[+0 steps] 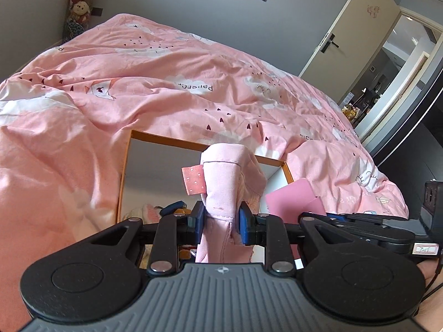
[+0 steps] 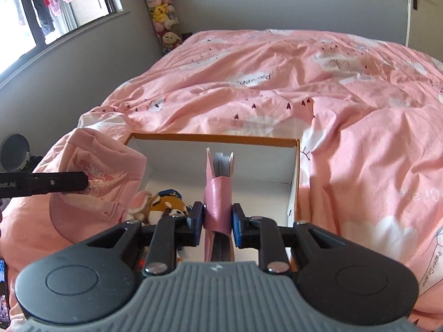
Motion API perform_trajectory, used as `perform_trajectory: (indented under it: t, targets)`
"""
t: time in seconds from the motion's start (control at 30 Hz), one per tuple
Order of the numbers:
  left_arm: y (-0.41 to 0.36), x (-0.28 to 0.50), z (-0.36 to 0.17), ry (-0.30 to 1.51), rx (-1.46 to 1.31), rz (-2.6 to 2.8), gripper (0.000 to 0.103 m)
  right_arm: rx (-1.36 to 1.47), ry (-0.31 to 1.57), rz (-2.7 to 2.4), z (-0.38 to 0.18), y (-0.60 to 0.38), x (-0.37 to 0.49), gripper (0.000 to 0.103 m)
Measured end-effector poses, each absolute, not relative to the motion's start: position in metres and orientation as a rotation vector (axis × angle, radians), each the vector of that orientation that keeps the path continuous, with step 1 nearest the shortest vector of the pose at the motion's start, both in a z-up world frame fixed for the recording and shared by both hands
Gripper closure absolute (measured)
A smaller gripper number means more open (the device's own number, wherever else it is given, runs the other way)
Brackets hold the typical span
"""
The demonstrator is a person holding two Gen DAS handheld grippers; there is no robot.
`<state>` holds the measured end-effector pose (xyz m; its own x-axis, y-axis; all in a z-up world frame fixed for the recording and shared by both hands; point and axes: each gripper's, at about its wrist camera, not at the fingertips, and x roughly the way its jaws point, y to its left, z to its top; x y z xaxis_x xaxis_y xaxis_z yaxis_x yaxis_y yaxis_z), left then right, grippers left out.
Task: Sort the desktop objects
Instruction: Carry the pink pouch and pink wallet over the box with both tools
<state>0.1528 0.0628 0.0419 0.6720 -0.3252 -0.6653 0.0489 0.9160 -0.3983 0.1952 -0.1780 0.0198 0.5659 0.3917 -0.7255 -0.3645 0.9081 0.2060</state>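
Note:
My left gripper [image 1: 220,222] is shut on a pink cloth cap [image 1: 224,182], held upright over the open orange-rimmed box [image 1: 166,138]. The cap also shows in the right wrist view [image 2: 97,171], at the box's left edge, with the left gripper's finger [image 2: 55,184] on it. My right gripper [image 2: 217,221] is shut on a pink booklet [image 2: 220,191], held on edge above the box [image 2: 216,137]. The booklet shows in the left wrist view [image 1: 293,197]. Plush toys [image 2: 163,206] lie inside the box.
The box sits on a bed with a rumpled pink duvet [image 2: 304,83]. A column of plush toys [image 2: 162,8] hangs in the far corner. A window [image 2: 41,5] is at left, a door [image 1: 349,27] at right. A phone [image 2: 3,290] lies at lower left.

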Motion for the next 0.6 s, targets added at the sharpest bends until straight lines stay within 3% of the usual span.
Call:
perform_trajectory:
  t: [0.6]
  targets:
    - [0.044,0.206,-0.023,0.949,-0.462,-0.302,0.075,0.071,1.186,0.426,-0.068,-0.159,0.239,0.079]
